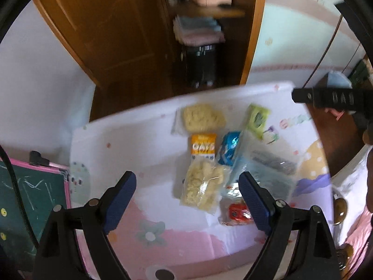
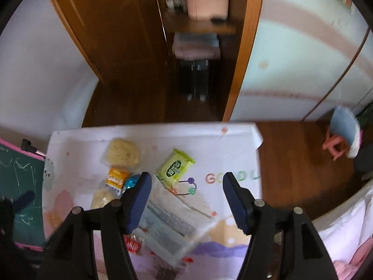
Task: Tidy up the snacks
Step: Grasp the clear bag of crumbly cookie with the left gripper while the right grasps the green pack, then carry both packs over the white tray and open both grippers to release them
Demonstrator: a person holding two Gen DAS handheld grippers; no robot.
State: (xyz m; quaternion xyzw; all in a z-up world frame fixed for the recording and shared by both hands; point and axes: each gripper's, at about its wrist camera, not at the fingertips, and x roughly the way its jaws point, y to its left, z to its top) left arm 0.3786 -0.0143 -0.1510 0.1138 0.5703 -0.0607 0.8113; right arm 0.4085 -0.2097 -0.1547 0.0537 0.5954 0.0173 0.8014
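Observation:
Snack packs lie on a white and pink patterned mat [image 1: 130, 144]. There are two clear packs of yellow noodles [image 1: 202, 116] [image 1: 201, 187], an orange pack [image 1: 202, 147], a blue pack [image 1: 229, 148], a green pack [image 1: 256, 119], a large clear bag [image 1: 268, 170] and a red pack [image 1: 236, 212]. My left gripper [image 1: 186, 194] is open above the near noodle pack. My right gripper [image 2: 186, 198] is open above the large clear bag [image 2: 172, 221], with the green pack [image 2: 174, 165] just beyond. The right gripper's body [image 1: 331, 98] shows at the right of the left wrist view.
A green chalkboard with a pink frame [image 1: 30, 196] stands left of the mat. A brown wooden door [image 1: 112, 30] and a shelf with folded cloth [image 1: 198, 30] are behind. Wooden floor [image 2: 291, 158] lies right of the mat. Pink bedding [image 1: 356, 228] is at the right.

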